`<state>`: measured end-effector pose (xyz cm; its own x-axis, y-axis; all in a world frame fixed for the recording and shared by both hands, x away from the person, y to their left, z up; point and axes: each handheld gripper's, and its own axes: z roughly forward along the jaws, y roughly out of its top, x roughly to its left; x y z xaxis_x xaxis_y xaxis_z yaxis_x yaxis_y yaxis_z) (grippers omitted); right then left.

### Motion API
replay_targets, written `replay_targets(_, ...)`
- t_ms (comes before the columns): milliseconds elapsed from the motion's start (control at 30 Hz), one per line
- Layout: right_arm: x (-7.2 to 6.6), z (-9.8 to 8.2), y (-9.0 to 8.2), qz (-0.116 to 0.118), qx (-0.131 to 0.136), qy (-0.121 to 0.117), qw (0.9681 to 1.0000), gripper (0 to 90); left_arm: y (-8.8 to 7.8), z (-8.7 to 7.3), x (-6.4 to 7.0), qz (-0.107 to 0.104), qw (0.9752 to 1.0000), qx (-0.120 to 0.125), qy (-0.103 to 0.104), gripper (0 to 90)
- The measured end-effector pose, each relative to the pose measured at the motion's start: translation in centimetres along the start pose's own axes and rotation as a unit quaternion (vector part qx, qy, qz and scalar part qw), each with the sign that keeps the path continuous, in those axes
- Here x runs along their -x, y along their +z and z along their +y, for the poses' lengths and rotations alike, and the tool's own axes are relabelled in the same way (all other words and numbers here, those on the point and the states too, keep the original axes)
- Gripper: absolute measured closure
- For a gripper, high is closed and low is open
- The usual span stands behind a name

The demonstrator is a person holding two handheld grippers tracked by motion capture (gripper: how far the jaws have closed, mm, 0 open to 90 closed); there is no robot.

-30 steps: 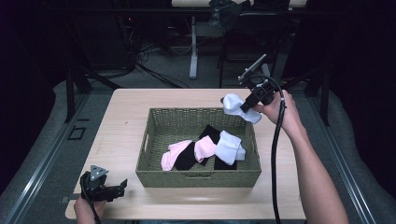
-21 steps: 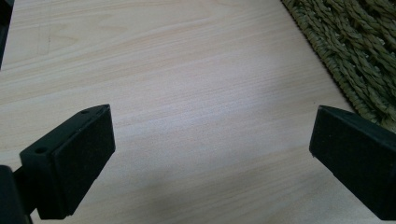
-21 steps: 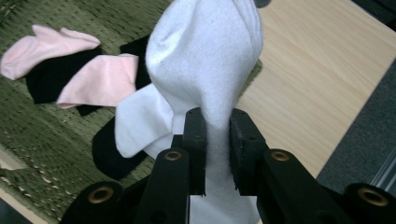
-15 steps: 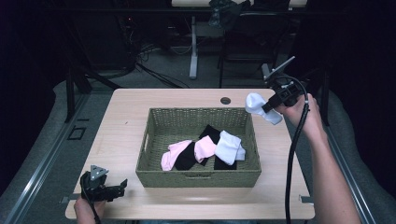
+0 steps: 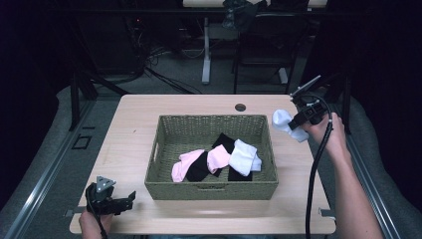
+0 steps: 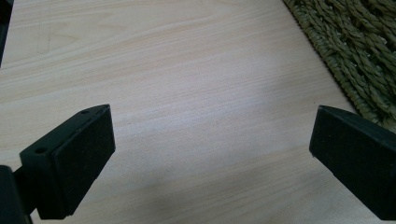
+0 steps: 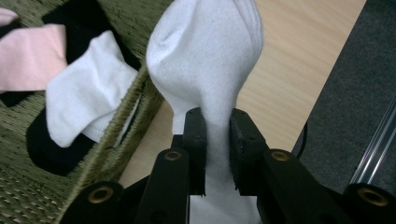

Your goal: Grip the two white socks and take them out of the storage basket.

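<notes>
White sock pinched firmly in right gripper, held off table, now beyond basket's right rim; a second ago it hung over far right corner. Likely sorting socks out of basket. Left gripper gaped empty, resting near table's front-left corner.

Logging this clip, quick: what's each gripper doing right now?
Left gripper: open, empty, low over the table.
Right gripper: closed on a white sock.
</notes>
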<state>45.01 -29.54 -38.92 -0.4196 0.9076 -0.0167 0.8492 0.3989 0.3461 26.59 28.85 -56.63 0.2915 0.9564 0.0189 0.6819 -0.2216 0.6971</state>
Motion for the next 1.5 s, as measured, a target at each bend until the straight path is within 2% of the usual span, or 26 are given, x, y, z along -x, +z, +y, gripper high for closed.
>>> replay_targets(200, 0.5, -0.7, 2.4, 0.003, -0.014, 0.013, 0.9998, 78.6, 0.0, 0.0, 0.0, 0.0, 1.0, -0.001, 0.0, 0.2)
replay_targets(233, 0.7, -0.8, 2.8, 0.003, -0.026, 0.009, 0.9996, 78.6, 0.0, 0.0, 0.0, 0.0, 1.0, -0.001, 0.001, 0.2)
replay_targets(300, 0.7, -1.0, 3.4, 0.002, -0.03, 0.01, 0.9995, 78.6, 0.0, 0.0, 0.0, 0.0, 1.0, 0.0, 0.0, 0.2)
replay_targets(500, 0.8, -1.7, 6.1, 0.002, -0.053, 0.011, 0.9985, 78.6, 0.0, 0.0, 0.0, -0.001, 1.0, -0.001, 0.001, 0.2)
replay_targets(567, 0.8, -1.9, 7.0, 0.003, -0.049, 0.019, 0.9986, 78.6, 0.0, 0.0, 0.0, 0.0, 1.0, -0.001, 0.001, 0.2)
replay_targets(600, 0.8, -2.0, 7.4, 0.004, -0.055, 0.017, 0.9984, 78.6, 0.0, 0.0, 0.0, 0.0, 1.0, 0.0, -0.001, 0.2)
replay_targets(667, 0.9, -2.2, 8.3, 0.013, -0.061, 0.022, 0.9978, 78.6, 0.0, 0.0, 0.0, 0.0, 1.0, 0.0, -0.001, 0.2)
replay_targets(900, 0.8, -2.8, 10.8, 0.008, -0.079, 0.031, 0.9963, 78.2, 0.0, 0.0, 0.0, -0.001, 1.0, -0.001, 0.0, 0.2)
replay_targets(967, 0.9, -2.9, 11.3, 0.011, -0.092, 0.027, 0.9953, 77.0, 0.0, 0.0, 0.0, 0.001, 1.0, -0.001, 0.001, 0.2)
replay_targets(1033, 0.9, -3.0, 11.7, 0.013, -0.096, 0.026, 0.9949, 71.2, -0.1, 0.0, -0.1, 0.0, 1.0, 0.0, 0.001, 0.2)
replay_targets(1200, 0.8, -3.0, 10.9, 0.018, -0.083, 0.025, 0.9961, 52.8, 0.0, 0.0, -0.1, 0.001, 1.0, 0.0, 0.0, 0.2)
replay_targets(1433, 0.1, -2.1, 7.2, 0.013, -0.045, 0.009, 0.9989, 35.6, 0.0, 0.0, 0.0, 0.0, 1.0, 0.001, 0.0, 0.2)
replay_targets(1500, -0.2, -1.8, 6.1, 0.012, -0.045, -0.003, 0.9989, 32.3, 0.0, 0.0, 0.0, 0.0, 1.0, 0.001, 0.0, 0.2)
